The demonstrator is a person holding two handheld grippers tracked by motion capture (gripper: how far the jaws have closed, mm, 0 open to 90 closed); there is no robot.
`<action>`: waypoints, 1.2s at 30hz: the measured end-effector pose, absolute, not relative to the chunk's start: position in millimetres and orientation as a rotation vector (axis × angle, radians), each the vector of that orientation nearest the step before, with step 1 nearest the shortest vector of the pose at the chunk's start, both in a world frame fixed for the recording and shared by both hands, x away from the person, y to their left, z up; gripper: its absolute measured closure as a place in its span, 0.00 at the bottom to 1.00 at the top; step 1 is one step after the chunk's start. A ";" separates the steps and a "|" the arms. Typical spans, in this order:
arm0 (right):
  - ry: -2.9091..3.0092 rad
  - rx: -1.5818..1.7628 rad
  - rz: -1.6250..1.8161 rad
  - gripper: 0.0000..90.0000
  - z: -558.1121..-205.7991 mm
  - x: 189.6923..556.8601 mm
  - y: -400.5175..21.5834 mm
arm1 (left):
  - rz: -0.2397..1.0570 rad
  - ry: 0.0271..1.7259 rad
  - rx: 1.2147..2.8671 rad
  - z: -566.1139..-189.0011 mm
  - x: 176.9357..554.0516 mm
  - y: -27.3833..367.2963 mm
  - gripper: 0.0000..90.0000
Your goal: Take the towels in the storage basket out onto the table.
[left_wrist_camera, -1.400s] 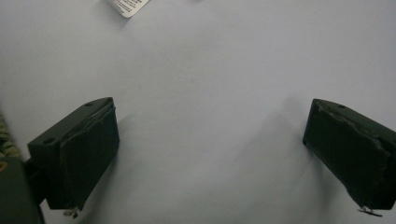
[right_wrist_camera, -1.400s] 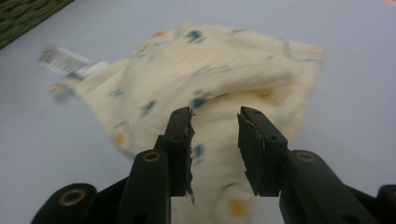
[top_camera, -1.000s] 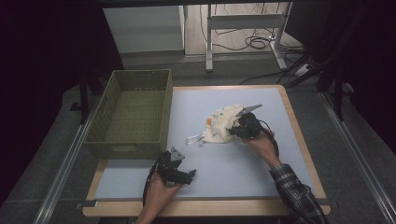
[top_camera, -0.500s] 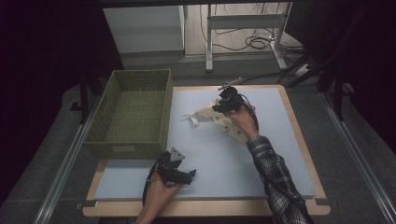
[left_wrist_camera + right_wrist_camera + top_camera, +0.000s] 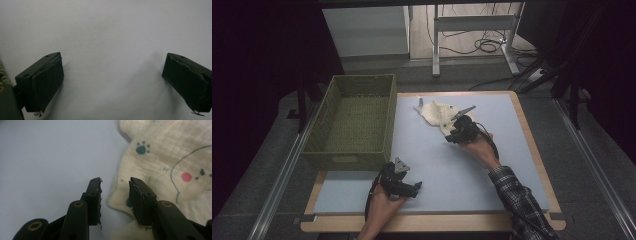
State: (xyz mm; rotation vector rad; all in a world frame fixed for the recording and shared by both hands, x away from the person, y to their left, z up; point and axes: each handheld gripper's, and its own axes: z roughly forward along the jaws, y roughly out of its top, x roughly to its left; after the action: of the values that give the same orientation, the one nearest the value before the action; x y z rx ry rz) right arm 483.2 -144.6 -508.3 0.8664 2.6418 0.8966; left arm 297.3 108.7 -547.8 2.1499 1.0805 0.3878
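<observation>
Basket: an olive-green woven basket stands at the left side of the bench, on the edge of its pale blue mat.
Left gripper: the left gripper rests low on the mat near the front edge, just right of the basket's near corner; in the left gripper view its jaws stand wide apart over bare mat, nothing between them.
Cloth: a cream cloth, printed with a paw mark and a cartoon face, lies crumpled at the back of the mat, right of the basket.
Right gripper: the right gripper sits at the cloth's near edge; its jaws, apart after just closing in a little, straddle the cloth's rim without pressing on it.
</observation>
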 end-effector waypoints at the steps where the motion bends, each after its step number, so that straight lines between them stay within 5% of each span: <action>1: 2.621 0.827 0.840 0.79 -515.0 481.8 -143.2 | 0.388 1.080 2.151 -547.8 297.3 108.8 0.04; 3: 2.611 0.824 0.895 0.96 -517.1 480.2 -146.2 | 0.388 1.080 2.150 -547.9 297.3 108.8 0.04; 7: 2.619 0.819 0.925 0.98 -513.0 472.0 -144.4 | 0.386 1.081 2.148 -547.9 297.4 108.8 0.04; 20: 2.808 0.620 1.175 0.97 -476.1 384.6 -90.1 | 0.387 1.073 2.143 -548.0 297.1 108.6 0.05; 24: 2.854 0.546 1.141 0.80 -475.7 370.4 -71.7 | 0.392 1.063 2.148 -547.4 296.3 108.8 0.06; 29: 2.784 0.609 1.119 0.75 -463.8 375.0 -98.3 | 0.392 1.030 2.153 -546.4 294.4 109.3 0.09; 36: 2.604 0.874 1.009 0.75 -467.3 386.5 -203.3 | 0.399 0.967 2.136 -534.9 290.4 105.4 0.40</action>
State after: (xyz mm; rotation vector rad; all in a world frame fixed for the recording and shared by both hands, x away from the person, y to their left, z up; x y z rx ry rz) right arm 386.5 -203.3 -467.3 0.8736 2.6039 1.0093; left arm 290.4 105.4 -534.9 2.1364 0.9669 0.3993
